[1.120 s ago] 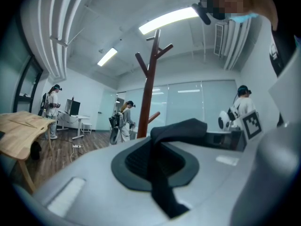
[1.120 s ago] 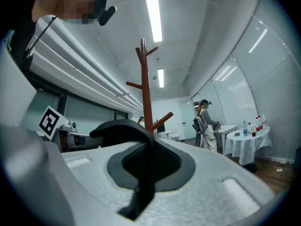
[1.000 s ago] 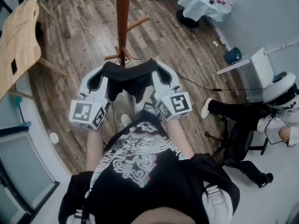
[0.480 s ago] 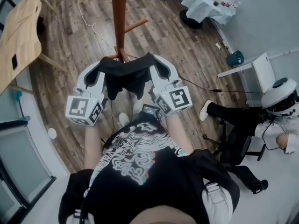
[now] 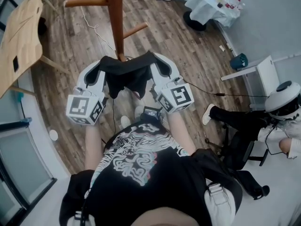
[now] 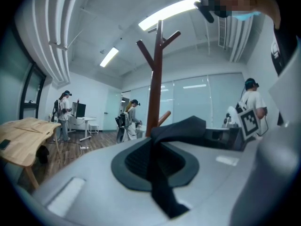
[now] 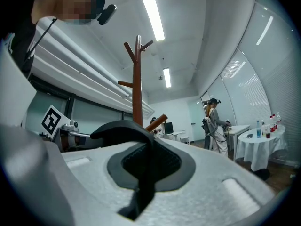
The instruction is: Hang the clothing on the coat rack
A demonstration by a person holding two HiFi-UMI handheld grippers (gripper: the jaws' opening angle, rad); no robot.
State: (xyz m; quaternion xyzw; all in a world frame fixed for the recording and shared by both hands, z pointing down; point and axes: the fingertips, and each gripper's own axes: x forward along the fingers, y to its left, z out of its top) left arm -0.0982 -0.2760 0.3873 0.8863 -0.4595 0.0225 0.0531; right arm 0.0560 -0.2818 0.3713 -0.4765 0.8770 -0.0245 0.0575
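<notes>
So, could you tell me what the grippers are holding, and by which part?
A black garment, stretched between them: the left gripper is shut on one end of its upper edge, the right gripper on the other.

The clothing [image 5: 127,73] is plain black. The coat rack [image 5: 114,13] is reddish-brown wood, over a floor [image 5: 188,51] of mottled brown planks. The left tool [image 5: 99,68] and right tool [image 5: 160,65] are pale grey and black, with black-and-white square markers [image 5: 178,97]. The person's shirt [image 5: 136,161] is black with a white swirling print.
</notes>
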